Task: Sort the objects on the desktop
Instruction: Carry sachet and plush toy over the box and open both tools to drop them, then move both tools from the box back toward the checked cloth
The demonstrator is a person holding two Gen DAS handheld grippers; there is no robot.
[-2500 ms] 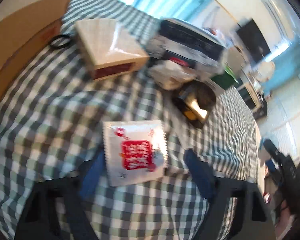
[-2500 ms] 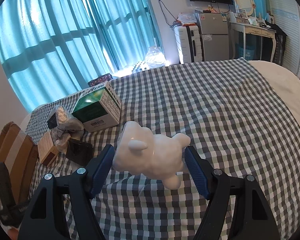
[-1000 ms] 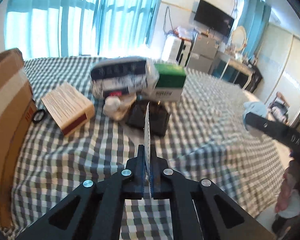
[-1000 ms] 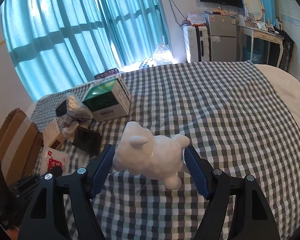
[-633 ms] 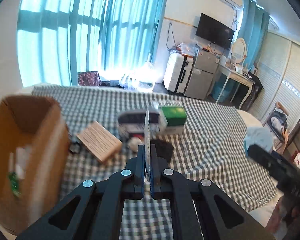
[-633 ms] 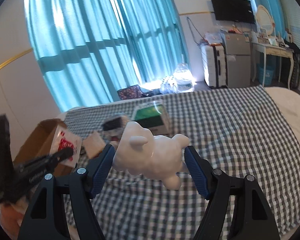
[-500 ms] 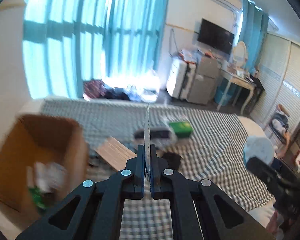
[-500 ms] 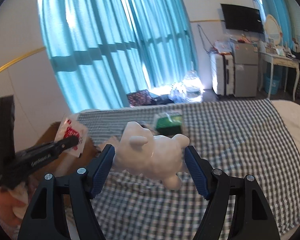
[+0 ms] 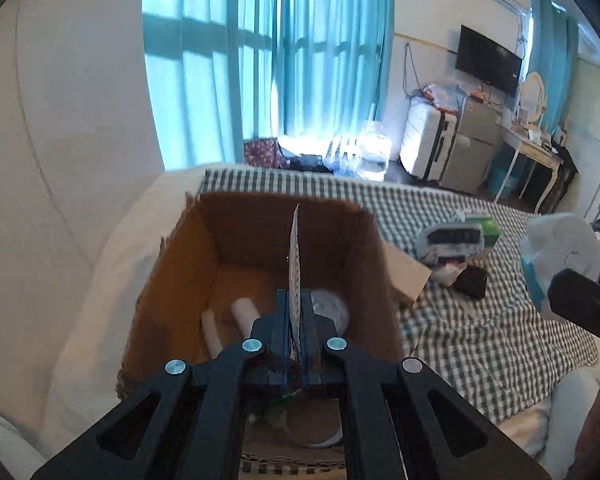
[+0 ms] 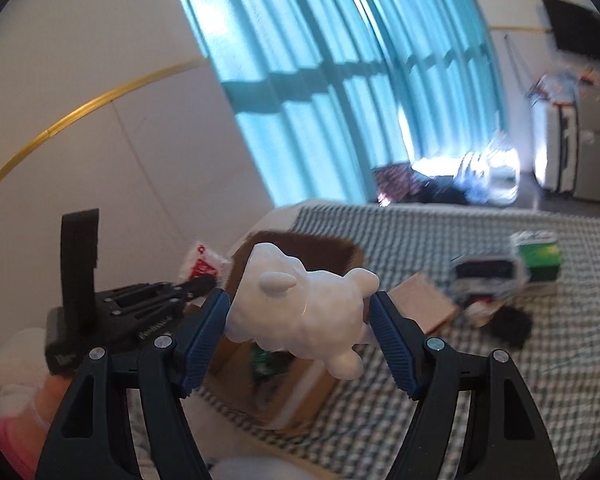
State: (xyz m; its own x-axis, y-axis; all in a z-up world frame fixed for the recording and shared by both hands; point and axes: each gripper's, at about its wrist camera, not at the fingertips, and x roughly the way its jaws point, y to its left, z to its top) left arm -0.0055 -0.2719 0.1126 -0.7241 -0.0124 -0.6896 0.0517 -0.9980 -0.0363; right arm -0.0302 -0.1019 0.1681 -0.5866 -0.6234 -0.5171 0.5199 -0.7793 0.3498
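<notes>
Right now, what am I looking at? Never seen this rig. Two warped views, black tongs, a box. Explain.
No robot here: a person holds one pair of handheld tongs in each hand, each with a fisheye camera looking along its fingers, hence the warp.

Left-wrist view: the left tongs are shut on a thin white sachet, seen edge-on, over an open cardboard box that already holds a few items.

Right-wrist view: the right tongs grip a white plush toy.

On the checked cloth remain a green box, a brown flat box, a wrapped packet and a dark object.
</notes>
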